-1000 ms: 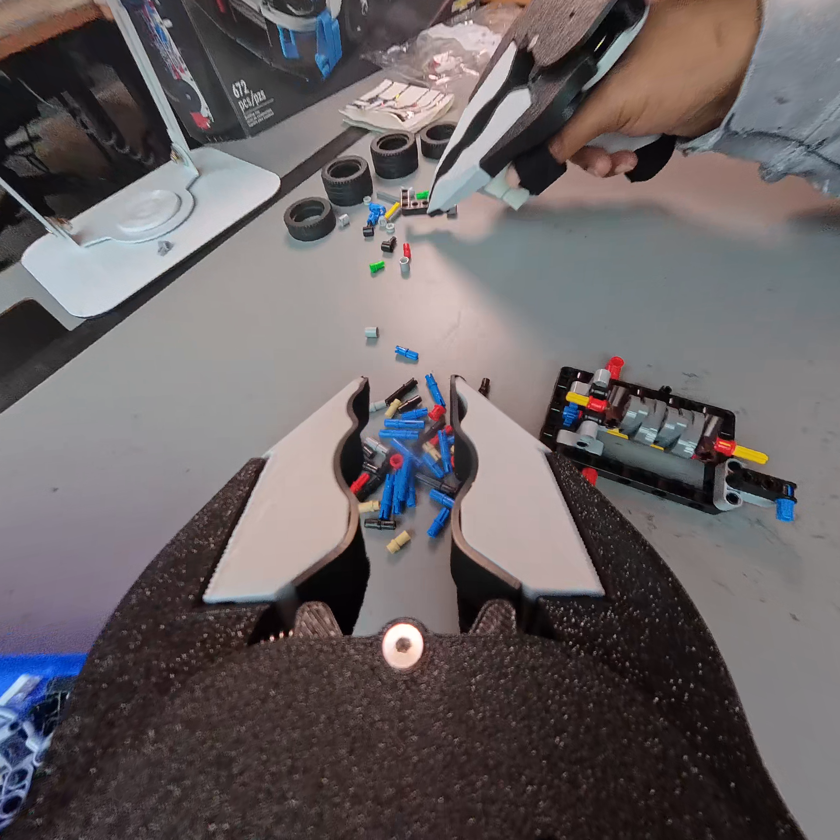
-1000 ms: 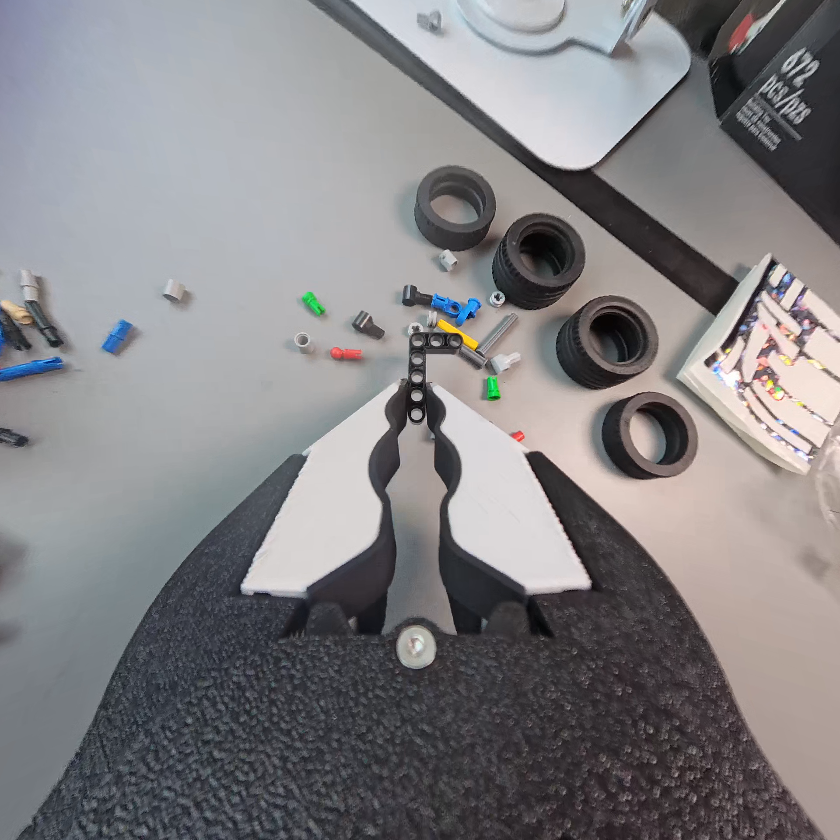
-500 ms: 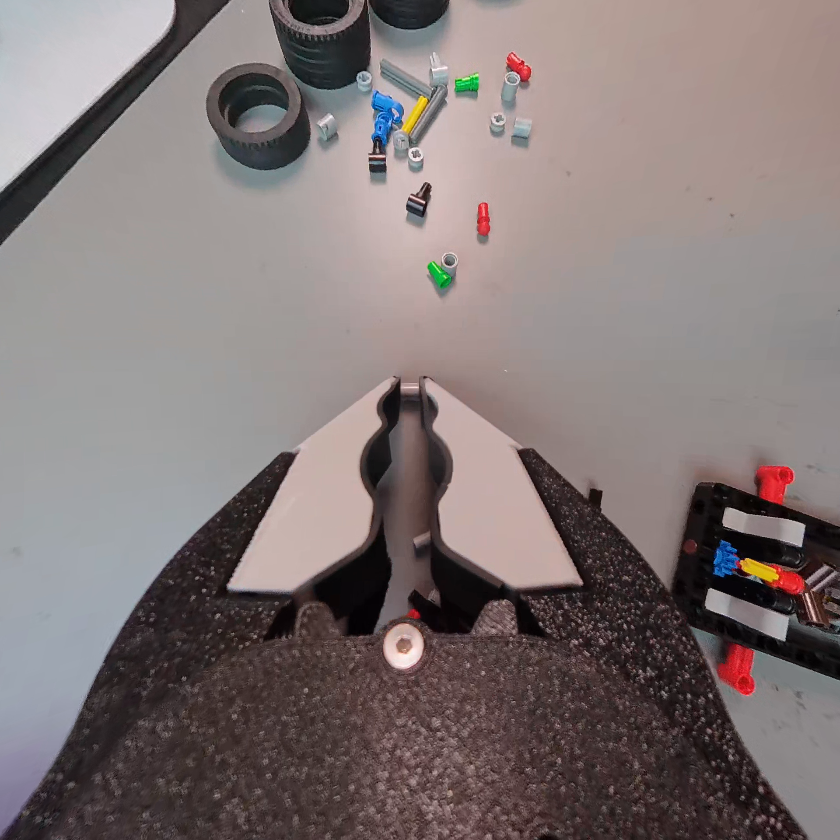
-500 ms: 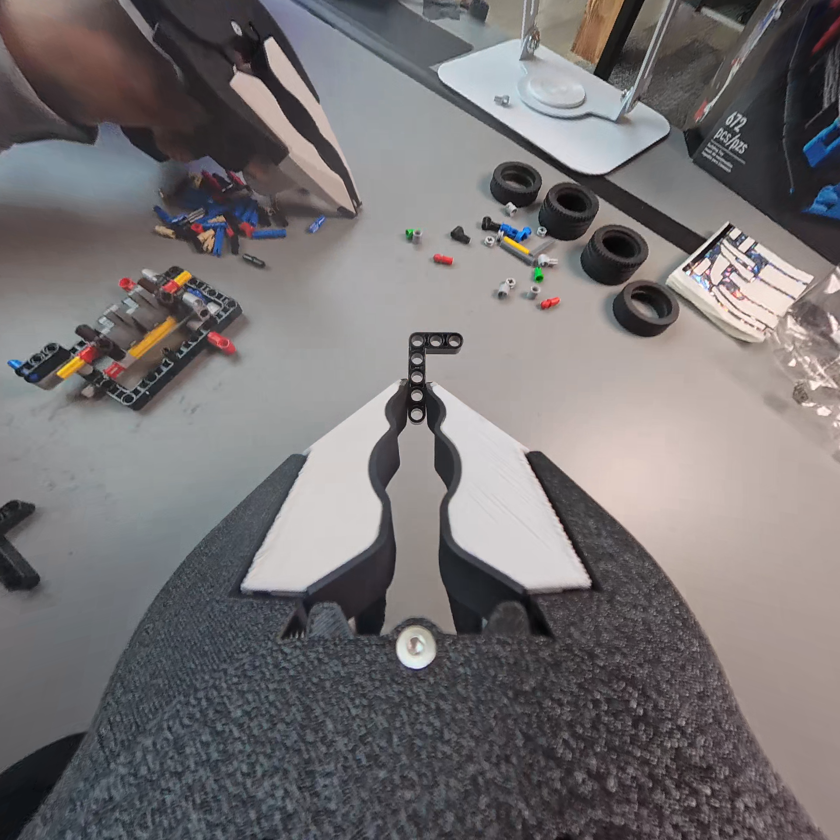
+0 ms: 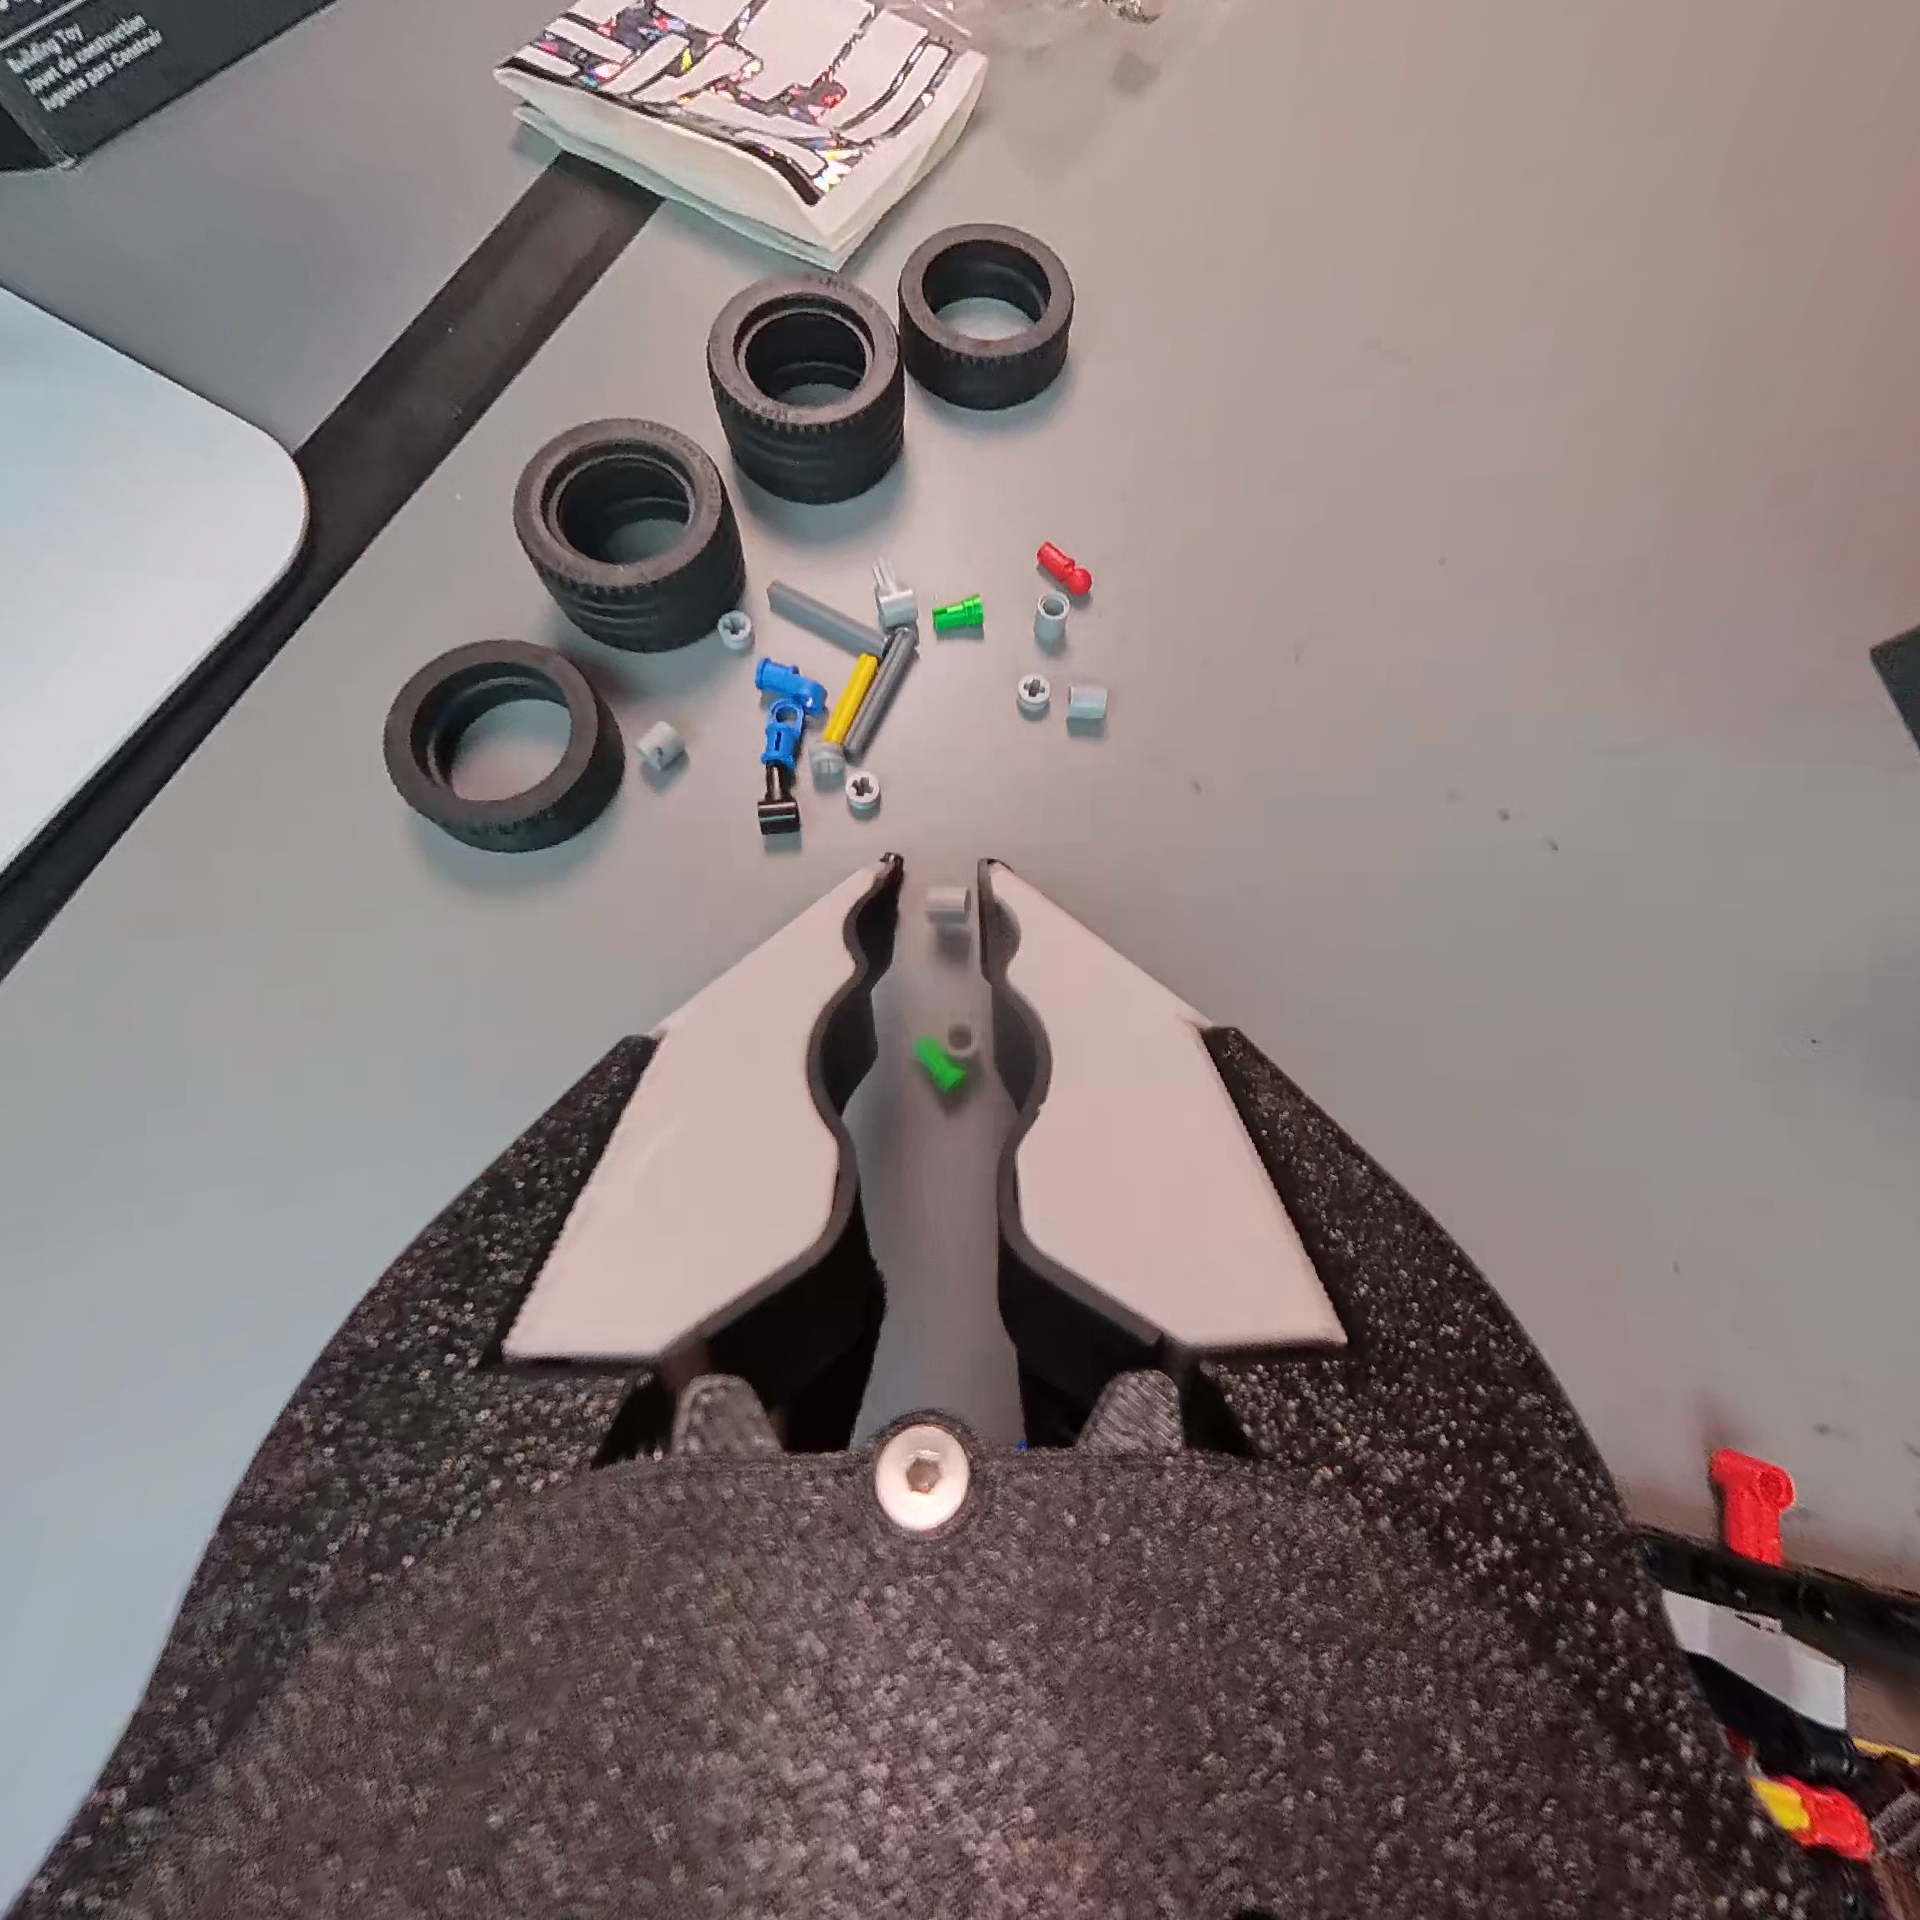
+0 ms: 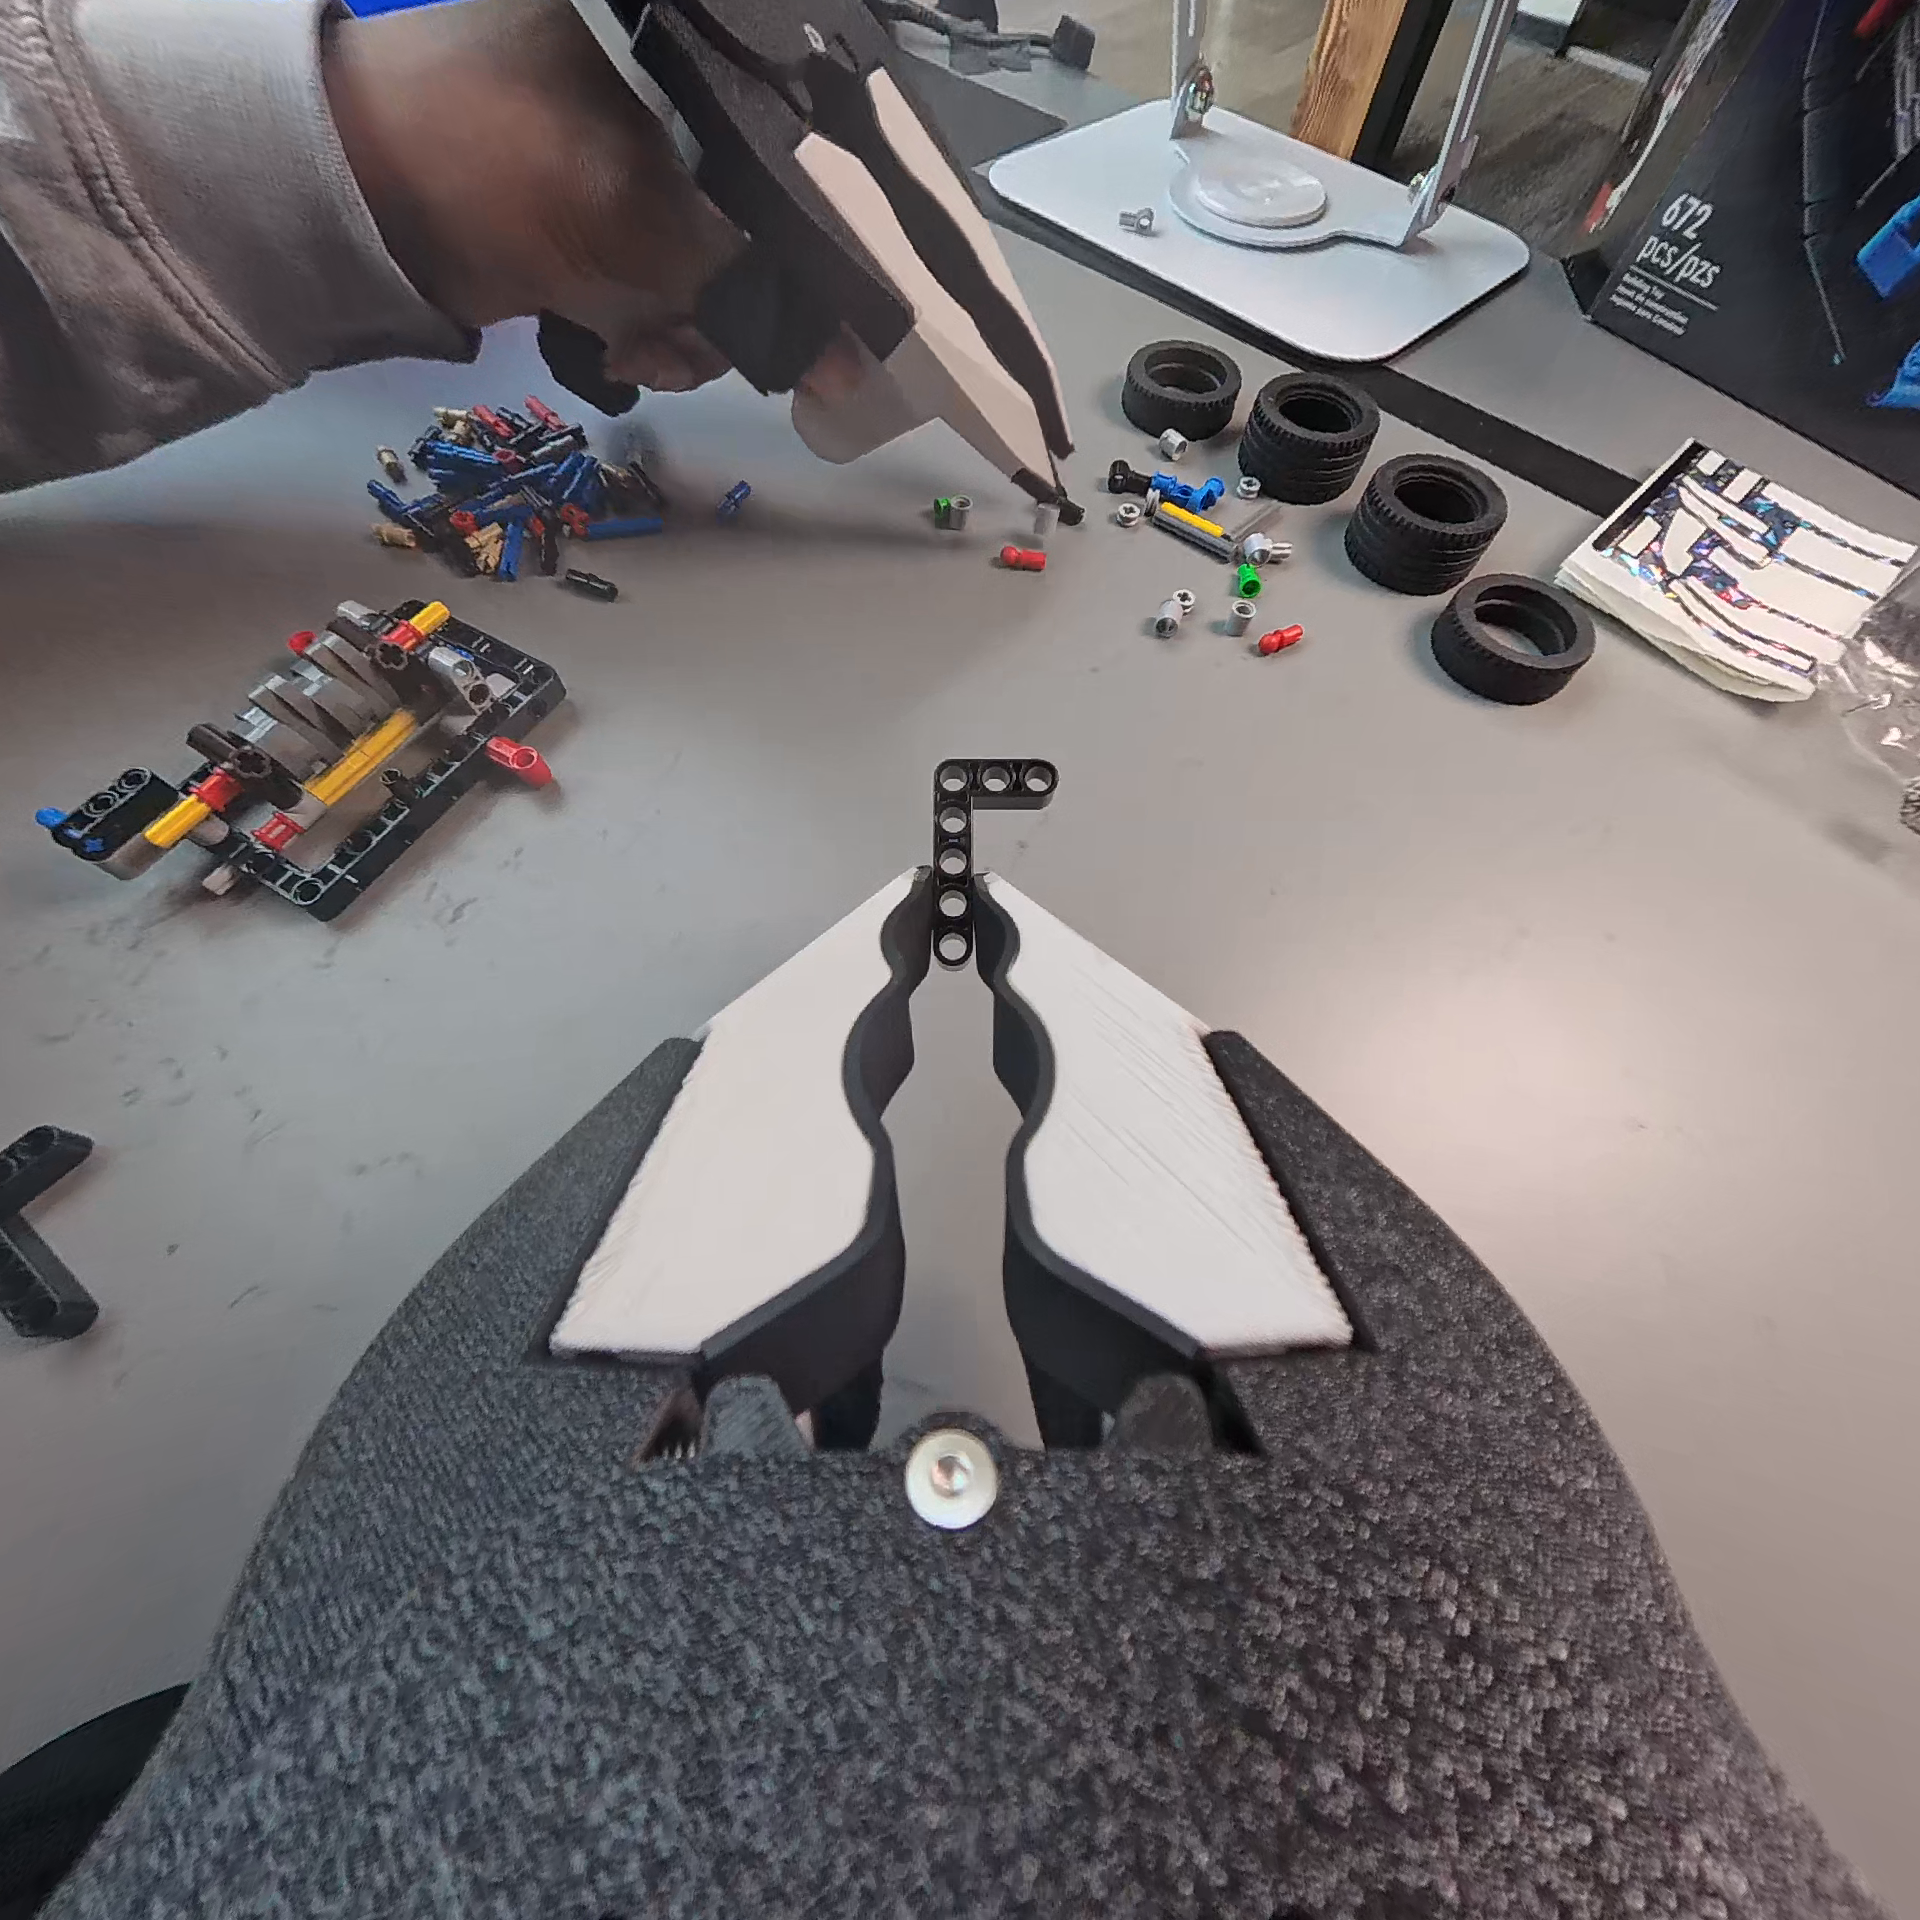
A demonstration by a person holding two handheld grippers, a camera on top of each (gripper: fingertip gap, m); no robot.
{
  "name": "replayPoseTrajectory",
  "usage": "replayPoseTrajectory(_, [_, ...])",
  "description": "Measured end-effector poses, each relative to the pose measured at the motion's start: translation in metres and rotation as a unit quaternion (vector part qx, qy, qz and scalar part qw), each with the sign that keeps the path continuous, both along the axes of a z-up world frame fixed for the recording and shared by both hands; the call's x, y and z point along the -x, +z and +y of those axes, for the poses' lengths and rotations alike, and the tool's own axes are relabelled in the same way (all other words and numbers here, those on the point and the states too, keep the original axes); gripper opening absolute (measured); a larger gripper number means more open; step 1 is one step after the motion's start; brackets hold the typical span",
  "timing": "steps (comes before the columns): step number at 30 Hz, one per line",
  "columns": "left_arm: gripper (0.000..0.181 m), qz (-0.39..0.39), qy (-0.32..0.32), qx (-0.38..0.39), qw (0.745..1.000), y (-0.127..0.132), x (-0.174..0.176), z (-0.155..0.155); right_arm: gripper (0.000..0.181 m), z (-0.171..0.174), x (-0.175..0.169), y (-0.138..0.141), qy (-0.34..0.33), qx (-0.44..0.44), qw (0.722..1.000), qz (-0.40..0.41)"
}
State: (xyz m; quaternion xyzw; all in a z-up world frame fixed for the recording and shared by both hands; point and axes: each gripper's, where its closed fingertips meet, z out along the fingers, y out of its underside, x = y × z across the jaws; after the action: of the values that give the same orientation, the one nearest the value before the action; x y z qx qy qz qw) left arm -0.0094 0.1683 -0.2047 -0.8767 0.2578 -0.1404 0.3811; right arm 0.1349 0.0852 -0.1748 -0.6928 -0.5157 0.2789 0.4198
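Left gripper [image 5: 940,868]: jaws slightly parted around a small grey bush [image 5: 947,902] at the tips. Between the fingers, on the grey table [image 5: 1455,520]: green pin [image 5: 938,1065] touching a grey bush [image 5: 963,1039]. Ahead: four black tyres [image 5: 629,545], scattered small pins and axles [image 5: 868,681], sticker sheet [image 5: 758,104]. Lower right: part-built black frame assembly [image 5: 1766,1621].

Left wrist view: low over the grey table [image 5: 1455,520], close, aimed steeply down and forward along its fingers at the tyres [image 5: 623,551] and small loose parts [image 5: 883,686]. Right wrist view: higher, farther back, shallower angle across the table [image 6: 1455,987], taking in the left gripper [image 6: 1049,499]. Shared: tyres [image 6: 1423,525], loose parts [image 6: 1195,525], sticker sheet [image 5: 748,104] [image 6: 1735,566], framed build's corner [image 5: 1766,1662] [image 6: 312,748].
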Motion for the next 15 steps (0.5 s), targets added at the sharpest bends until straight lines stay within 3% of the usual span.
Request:
replayPoseTrajectory(5, [0.034, -0.041, 0.025, -0.052, 0.997, 0.026, 0.007, -0.006, 0.007, -0.002, 0.002, -0.004, 0.006, 0.001, 1.000, 0.001])
replayPoseTrajectory(9, [0.036, -0.096, 0.021, -0.081, 0.992, 0.054, 0.009, -0.040, 0.007, -0.013, 0.009, -0.006, 0.043, -0.009, 0.999, -0.005])
replayPoseTrajectory(15, [0.035, -0.081, -0.017, -0.073, 0.994, 0.047, 0.011, -0.117, 0.007, -0.074, 0.003, -0.027, 0.223, -0.004, 0.969, -0.104])
